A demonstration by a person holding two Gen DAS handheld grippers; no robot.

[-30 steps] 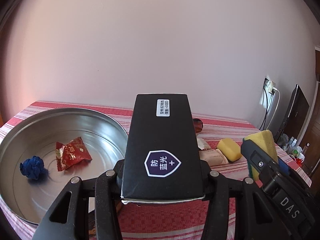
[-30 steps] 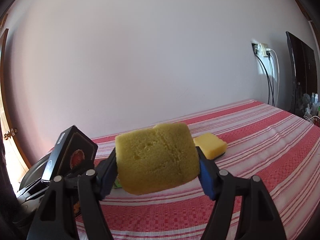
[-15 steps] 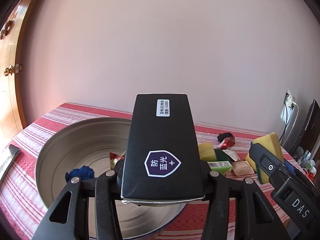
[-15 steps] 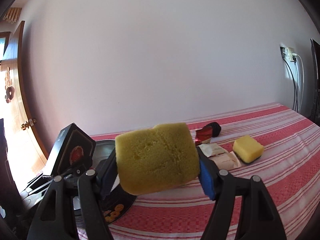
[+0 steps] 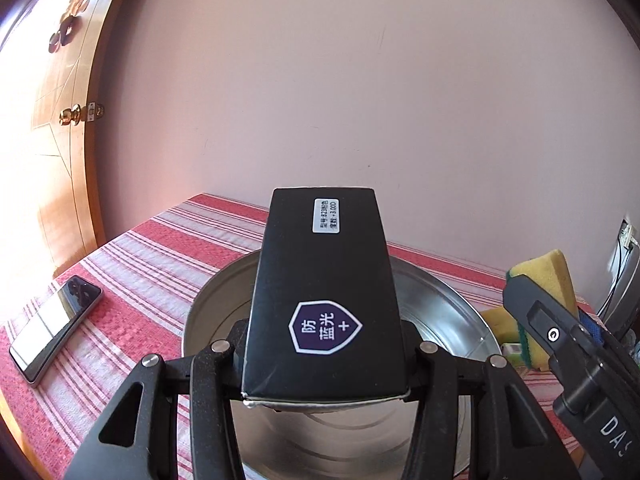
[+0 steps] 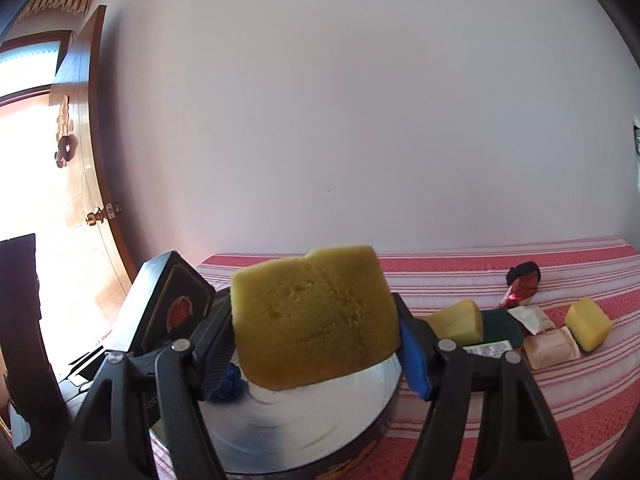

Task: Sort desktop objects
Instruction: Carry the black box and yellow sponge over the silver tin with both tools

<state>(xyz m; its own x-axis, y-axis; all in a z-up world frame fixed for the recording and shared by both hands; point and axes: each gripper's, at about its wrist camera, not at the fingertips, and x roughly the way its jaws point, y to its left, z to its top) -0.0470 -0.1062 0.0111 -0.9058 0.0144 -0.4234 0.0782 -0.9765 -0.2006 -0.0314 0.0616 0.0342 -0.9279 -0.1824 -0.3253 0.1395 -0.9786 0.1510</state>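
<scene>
the sorting is judged to be partly done. a blue crumpled item (image 6: 229, 385) is seen lying in the round metal tin (image 5: 460, 312), while two more things are carried above it and have not yet been let go. several things are left on the striped tabletop (image 6: 520, 408) to the right of the tin: a yellow sponge with a green back (image 6: 460, 322), a second yellow sponge (image 6: 590, 323) farther right, a pale wrapped snack (image 6: 550, 347), a red wrapper (image 6: 520, 292) with a black item (image 6: 522, 270) behind it, and a small green-labelled packet (image 6: 490, 349). a phone (image 5: 56, 336) is seen on the left of the tabletop, well apart from the tin; whether it belongs to the sorting cannot be told.

the left claw (image 5: 326, 354) is clamped on the near end of a black box (image 5: 324, 292), which is held lengthwise, pointing away over the near part of the tin, its label side up. the right claw (image 6: 316, 344) is clamped on a yellow sponge block (image 6: 314, 316), squeezed between the blue pads (image 6: 414, 354) and held over the tin's shiny floor. both claws are pointed forward and tilted slightly downward, side by side, with the right one just right of the left, as shown in the left wrist view. from this pose, release into the tin is judged to be the step in hand, followed by collecting the things left on the right.
</scene>
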